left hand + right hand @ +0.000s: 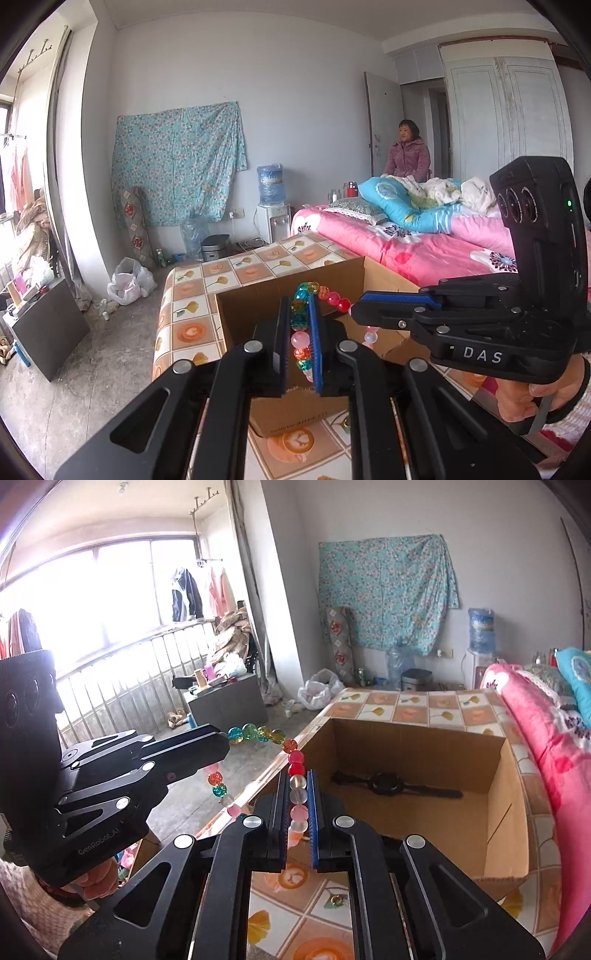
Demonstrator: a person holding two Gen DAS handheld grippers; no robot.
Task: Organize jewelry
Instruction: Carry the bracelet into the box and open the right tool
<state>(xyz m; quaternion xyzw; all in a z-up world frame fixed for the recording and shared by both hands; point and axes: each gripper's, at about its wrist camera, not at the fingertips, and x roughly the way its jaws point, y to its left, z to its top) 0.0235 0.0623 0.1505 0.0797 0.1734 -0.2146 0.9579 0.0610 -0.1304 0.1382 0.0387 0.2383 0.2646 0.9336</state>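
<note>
A string of round glass beads in teal, green, red and pink [300,325] hangs stretched in the air above the near-left edge of an open brown cardboard box [495,775], pinched at each end. The left hand-held gripper [299,332] and the right hand-held gripper [298,805] are both clamped nearly closed on it. Inside the box lies a black wristwatch [388,784]; the box stands on a surface with a tile-patterned cloth [192,295].

The counter [413,701], covered in a tiled leaf-and-cup print, carries an open cardboard box [495,812] toward its right, with a small ring [336,899] lying just near of it

Multicoloured bracelet [301,325], brown box [424,746]
</note>
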